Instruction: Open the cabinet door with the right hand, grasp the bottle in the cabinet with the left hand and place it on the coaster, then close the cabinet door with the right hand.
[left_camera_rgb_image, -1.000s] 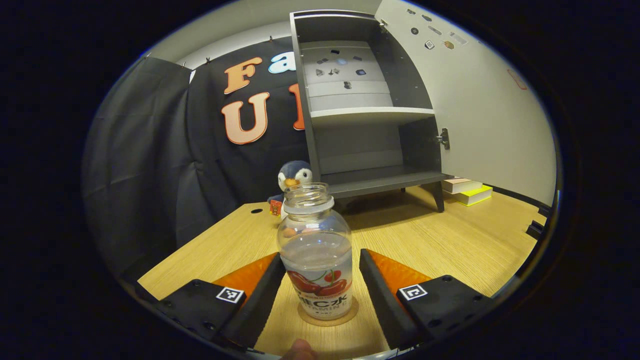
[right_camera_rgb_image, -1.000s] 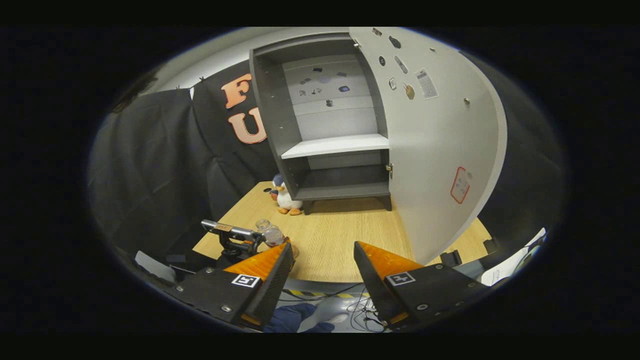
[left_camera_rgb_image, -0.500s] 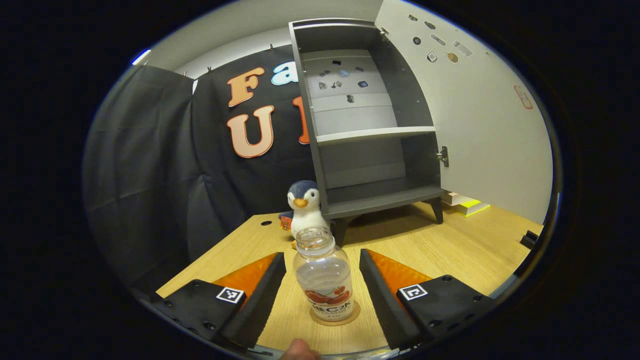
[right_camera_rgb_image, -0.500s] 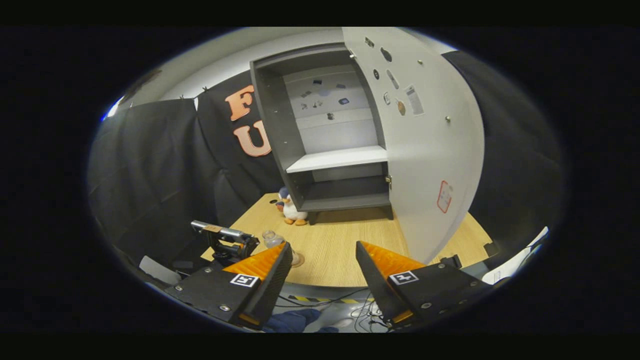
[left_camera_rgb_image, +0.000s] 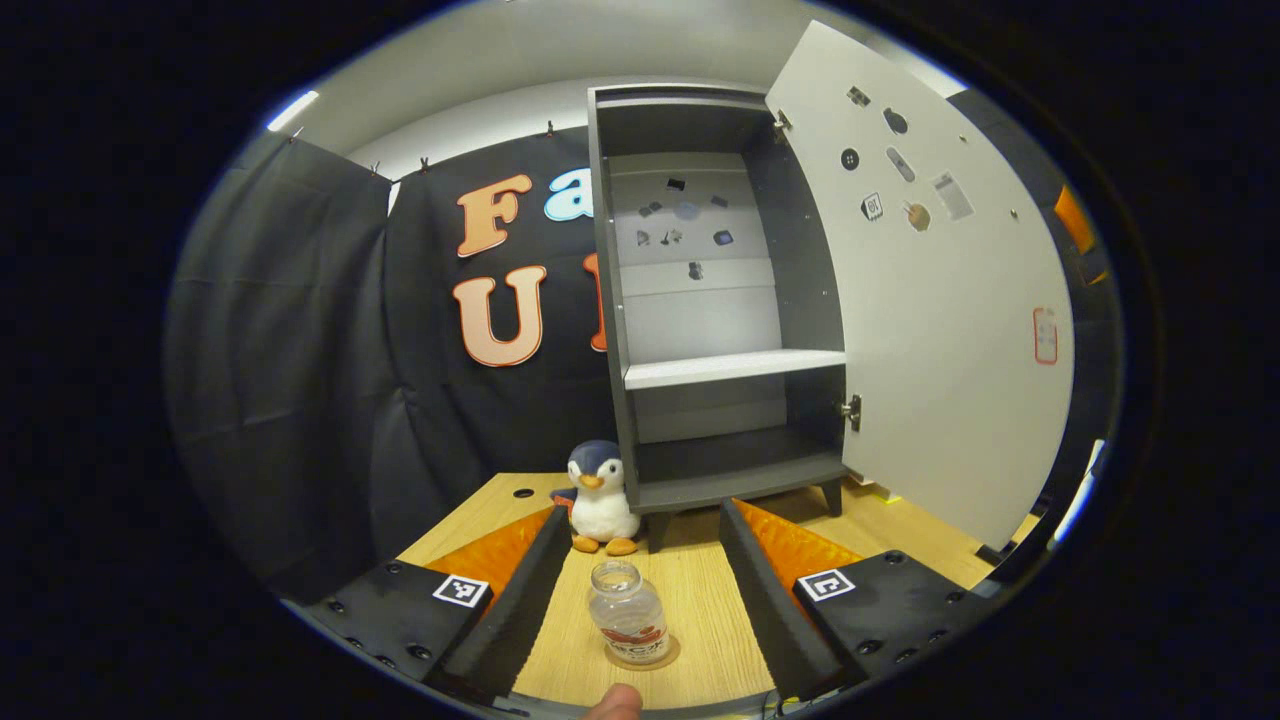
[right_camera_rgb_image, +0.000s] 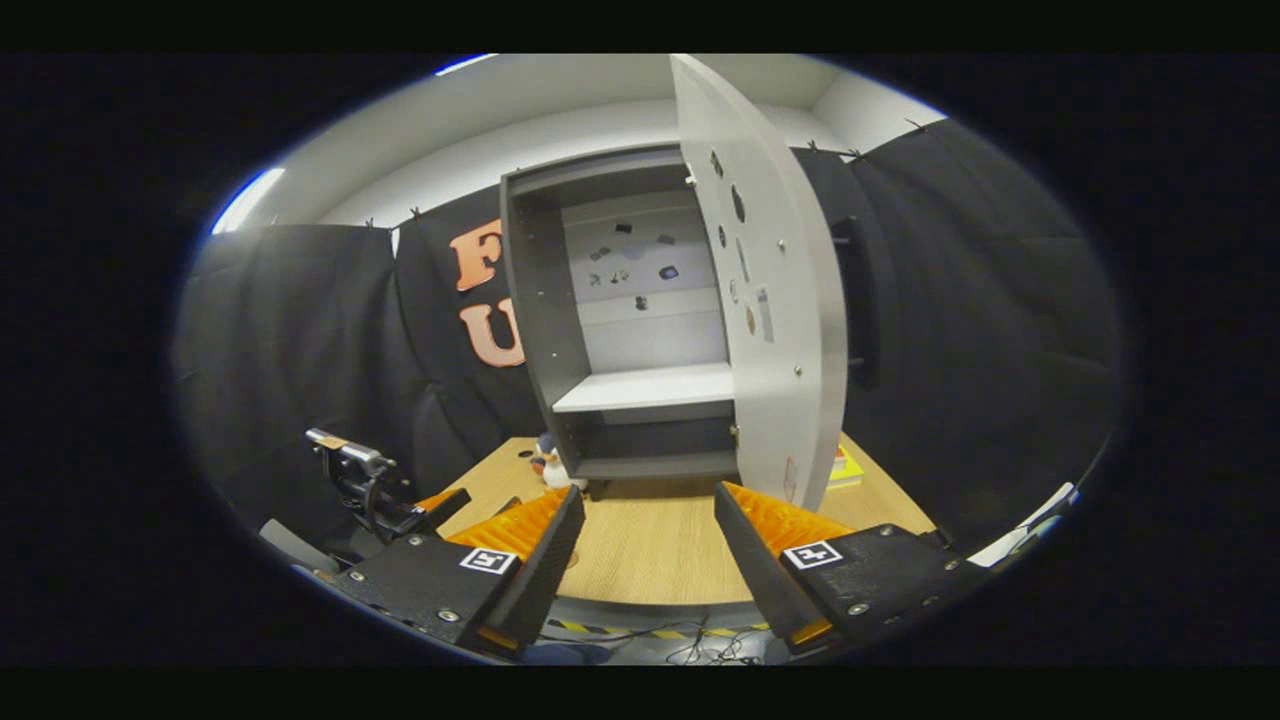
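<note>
Now both tongs, left (left_camera_rgb_image: 640, 590) and right (right_camera_rgb_image: 648, 560), hover spread apart, bottle (left_camera_rgb_image: 627, 625) standing on coaster (left_camera_rgb_image: 645, 657).

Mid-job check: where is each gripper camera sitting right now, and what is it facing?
Left gripper view: on the left hand-held gripper, low over the table, facing bottle on coaster; fingertip at bottom.
Right gripper view: on the right hand-held gripper, off the table edge, facing the door.
Shared: open cabinet, penguin.

door stickers (left_camera_rgb_image: 873, 206): too small to tell | books (right_camera_rgb_image: 846, 467): mostly behind door (right_camera_rgb_image: 775, 330)
</note>
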